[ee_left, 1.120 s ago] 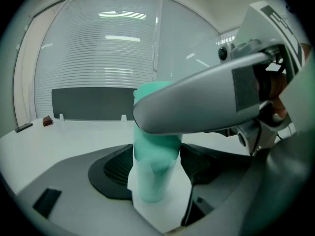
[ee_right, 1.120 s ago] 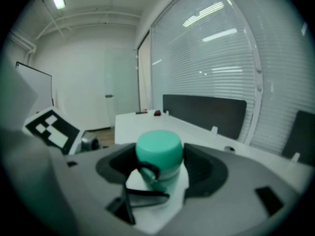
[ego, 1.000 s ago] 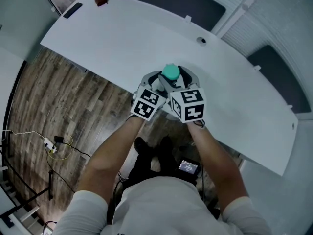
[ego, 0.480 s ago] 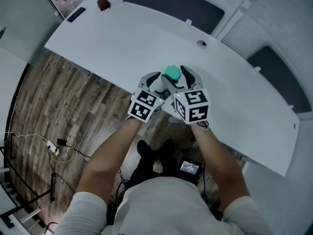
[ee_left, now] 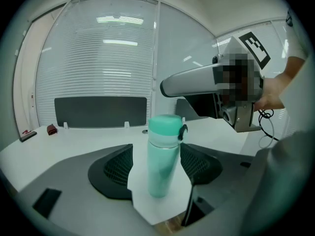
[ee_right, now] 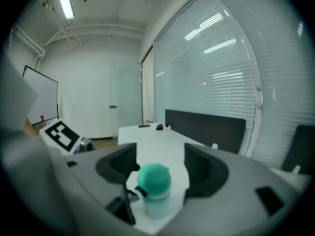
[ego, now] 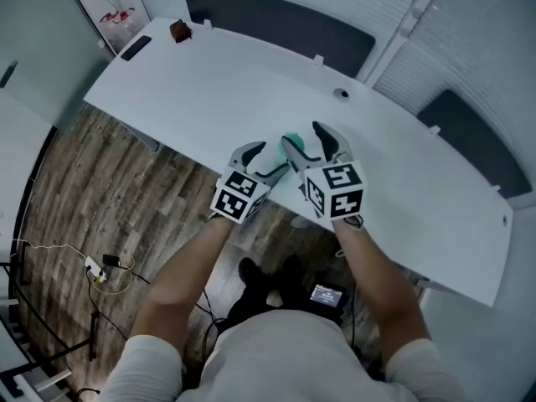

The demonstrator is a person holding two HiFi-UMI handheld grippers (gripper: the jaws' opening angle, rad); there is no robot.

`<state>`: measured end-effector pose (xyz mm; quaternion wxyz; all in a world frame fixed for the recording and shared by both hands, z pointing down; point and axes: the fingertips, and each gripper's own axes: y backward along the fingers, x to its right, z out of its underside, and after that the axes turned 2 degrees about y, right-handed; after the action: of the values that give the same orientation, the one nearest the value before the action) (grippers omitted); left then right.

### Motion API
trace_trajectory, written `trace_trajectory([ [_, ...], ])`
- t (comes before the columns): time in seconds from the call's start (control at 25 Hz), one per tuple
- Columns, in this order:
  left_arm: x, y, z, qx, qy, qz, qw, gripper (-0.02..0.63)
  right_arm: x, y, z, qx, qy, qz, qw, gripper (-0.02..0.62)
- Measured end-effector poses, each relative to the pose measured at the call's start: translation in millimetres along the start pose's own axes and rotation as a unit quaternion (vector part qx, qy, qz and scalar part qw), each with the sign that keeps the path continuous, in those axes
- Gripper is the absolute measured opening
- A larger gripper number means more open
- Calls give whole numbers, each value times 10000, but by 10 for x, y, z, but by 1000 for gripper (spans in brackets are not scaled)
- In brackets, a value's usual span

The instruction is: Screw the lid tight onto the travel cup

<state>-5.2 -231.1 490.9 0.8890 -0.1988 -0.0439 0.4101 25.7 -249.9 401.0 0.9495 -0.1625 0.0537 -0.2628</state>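
Left forearm [ego: 188,266] and right forearm [ego: 373,266] reaching forward from torso, converging. Left tongs [ego: 265,161] sitting at 8 o'clock of travel cup [ee_left: 160,166], right tongs [ego: 308,145] at 4 o'clock. Both tongs gaping wide, clamping nothing. Cup standing upright between each pair of dark mesh-textured pads [ee_left: 114,170]. Cup: smooth teal cylinder, rounded lid [ee_left: 165,123] sitting on top. Cup resting near front edge of glossy white curved surface [ego: 209,82]. Dark panel [ego: 276,25] running along far edge, 12 o'clock.
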Motion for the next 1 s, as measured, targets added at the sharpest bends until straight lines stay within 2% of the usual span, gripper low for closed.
trace_trajectory([
  [0.48, 24, 103, -19, 43, -49, 54, 10000, 320, 28, 49, 52, -58, -16, 16, 10000, 313],
  [1.0, -16, 289, -248, 376, 104, 6, 9992, 319, 1, 104, -8, -51, -10, 66, 10000, 313],
])
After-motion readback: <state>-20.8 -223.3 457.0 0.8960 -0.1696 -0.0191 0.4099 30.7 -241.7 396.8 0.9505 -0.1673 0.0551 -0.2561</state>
